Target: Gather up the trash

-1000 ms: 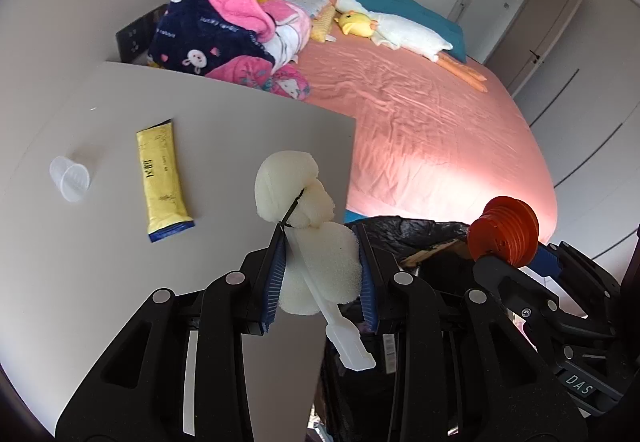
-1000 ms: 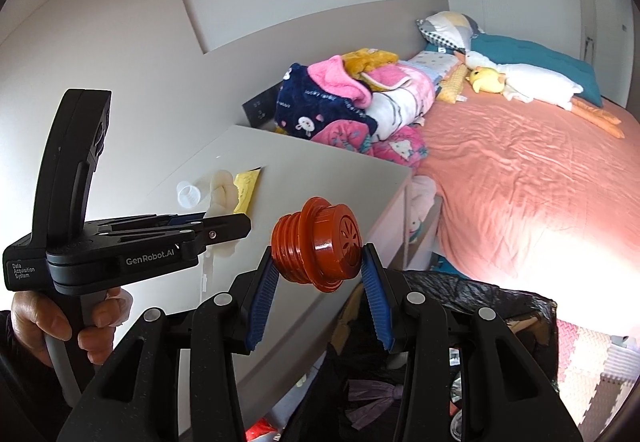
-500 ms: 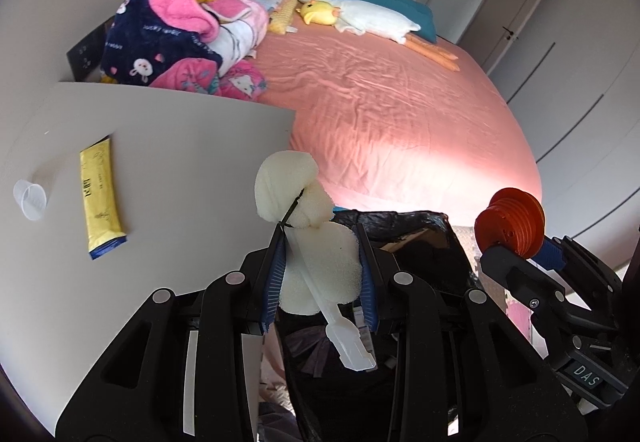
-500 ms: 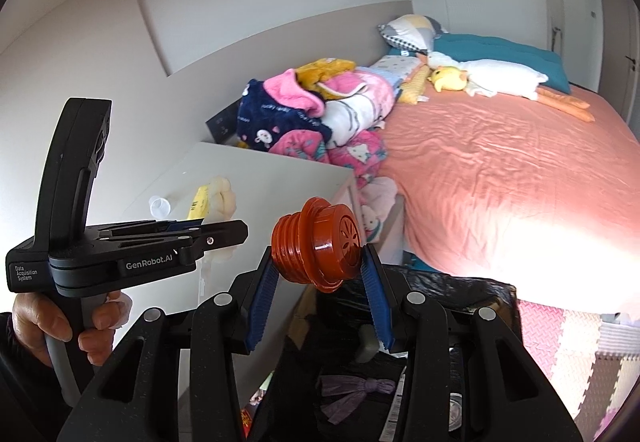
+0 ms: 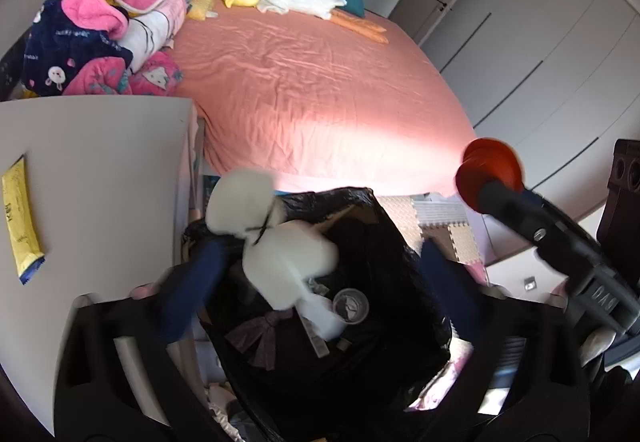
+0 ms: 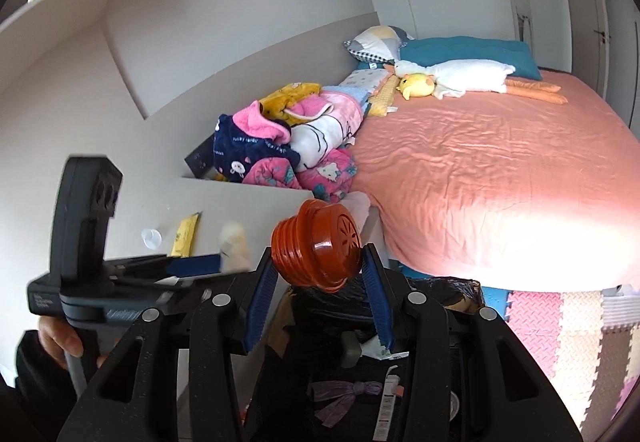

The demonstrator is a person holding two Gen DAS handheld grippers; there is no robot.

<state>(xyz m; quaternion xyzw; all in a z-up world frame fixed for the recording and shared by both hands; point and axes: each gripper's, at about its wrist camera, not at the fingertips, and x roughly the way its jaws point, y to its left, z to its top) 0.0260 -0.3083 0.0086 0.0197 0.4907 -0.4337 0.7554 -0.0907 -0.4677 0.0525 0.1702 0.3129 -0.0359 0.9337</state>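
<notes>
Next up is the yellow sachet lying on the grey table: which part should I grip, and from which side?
Grip the yellow sachet across its narrow width near the middle, coming straight down from above. It lies flat on the table, long and thin, so the long edges are the only sides the gripper can span. The clear cup stands apart, leaving room.

A home bedroom — the large bed (image 6: pixel 480 162) with a salmon-pink sheet fills most of both views. At its head lie a teal pillow (image 6: pixel 468 50), a patterned cushion (image 6: pixel 378 38) and a long white plush goose (image 6: pixel 460 76). Against the wall beside the bed sits a heap of children's fleece blankets (image 6: pixel 280 146). On the far side of the bed stand tall pale wardrobe doors (image 5: pixel 532 54). At the bed's foot — foam puzzle mats (image 6: pixel 560 322) cover the floor.
</notes>
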